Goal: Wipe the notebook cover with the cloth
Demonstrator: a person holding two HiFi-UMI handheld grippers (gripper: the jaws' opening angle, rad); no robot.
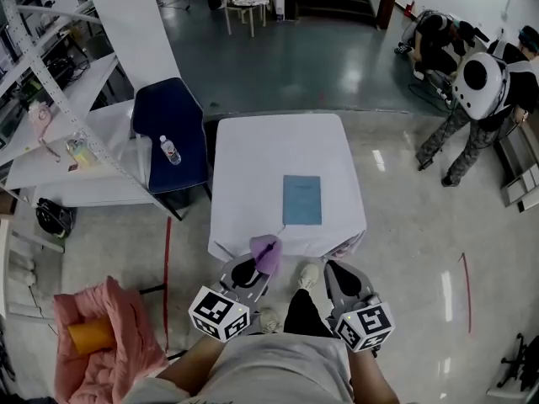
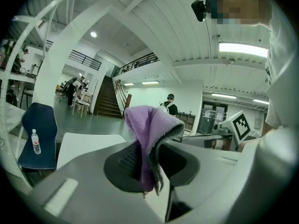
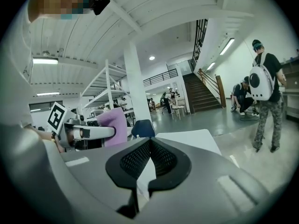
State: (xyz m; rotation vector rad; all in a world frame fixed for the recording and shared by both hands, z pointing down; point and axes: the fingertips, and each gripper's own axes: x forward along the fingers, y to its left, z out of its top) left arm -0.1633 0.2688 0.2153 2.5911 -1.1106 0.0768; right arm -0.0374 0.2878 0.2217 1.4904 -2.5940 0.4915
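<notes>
Gripping a purple cloth (image 1: 267,253) in the left gripper (image 1: 251,269), jaws clamped on its fold, most of it bunched up above the pads and a short end hanging below; seen close in the left gripper view as well, with the cloth (image 2: 150,125) pinched at the middle of the left gripper (image 2: 148,160). Holding the right gripper (image 1: 339,278) just beside it, the two apart and not touching; jaws closed on nothing, shown plainly in the right gripper view by the dark meshed pads (image 3: 135,160) of the right gripper (image 3: 149,148) meeting at their tips. Catching, in that same view, the left gripper (image 3: 88,133) off to the side with the cloth (image 3: 113,125) standing up from it.

Hovering both tools low and near the body, just short of the near edge of a white table (image 1: 269,146), over the floor. Looking down on a light blue notebook (image 1: 301,200) lying flat on that table, closed, right of centre and toward the near edge; apart from both tools, untouched by the cloth.

Noting, left of the table, a dark blue chair (image 1: 173,120) with a water bottle (image 1: 170,150) lying on its seat; at the lower left, a pink bundle (image 1: 109,356) on the floor; far right, a person with a white backpack (image 1: 478,78) bending forward.
</notes>
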